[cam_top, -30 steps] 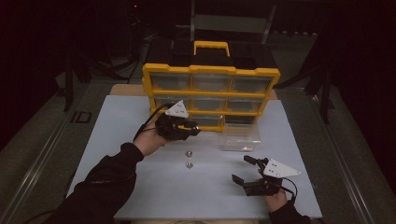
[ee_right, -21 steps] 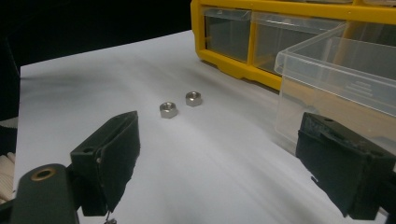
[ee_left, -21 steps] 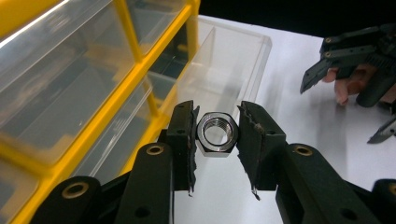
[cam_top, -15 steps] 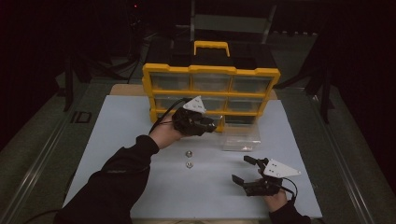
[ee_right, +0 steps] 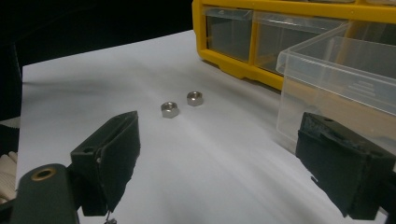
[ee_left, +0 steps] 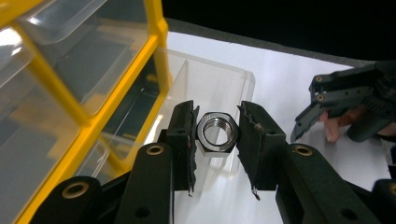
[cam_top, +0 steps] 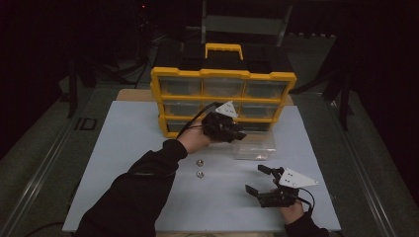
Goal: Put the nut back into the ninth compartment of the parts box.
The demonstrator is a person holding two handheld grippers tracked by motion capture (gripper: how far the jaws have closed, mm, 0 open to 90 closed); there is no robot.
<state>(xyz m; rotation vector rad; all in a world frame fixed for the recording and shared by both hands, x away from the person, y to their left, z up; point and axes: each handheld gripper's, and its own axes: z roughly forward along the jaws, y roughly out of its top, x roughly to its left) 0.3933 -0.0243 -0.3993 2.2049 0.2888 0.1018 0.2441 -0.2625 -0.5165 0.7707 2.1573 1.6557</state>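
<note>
My left gripper (ee_left: 217, 135) is shut on a steel hex nut (ee_left: 217, 132), held above a clear plastic drawer (ee_left: 210, 84) that lies pulled out on the white mat. In the high view the left gripper (cam_top: 238, 134) hangs in front of the yellow drawer cabinet (cam_top: 222, 75), just left of the clear drawer (cam_top: 256, 148). Two more hex nuts (cam_top: 200, 168) lie on the mat near the middle; the right gripper view shows them (ee_right: 181, 104) ahead. My right gripper (cam_top: 258, 178) stands open low at the front right, nothing between its jaws (ee_right: 219, 158).
The yellow cabinet (ee_right: 261, 9) with clear drawers stands at the back of the white mat (cam_top: 123, 148). The mat's front edge lies near my right hand. Dark surroundings and a metal rail (cam_top: 44, 158) run along the left.
My left gripper has carried the nut rightward along the cabinet front, from the left drawers toward the pulled-out clear drawer. The right gripper has stayed put.
</note>
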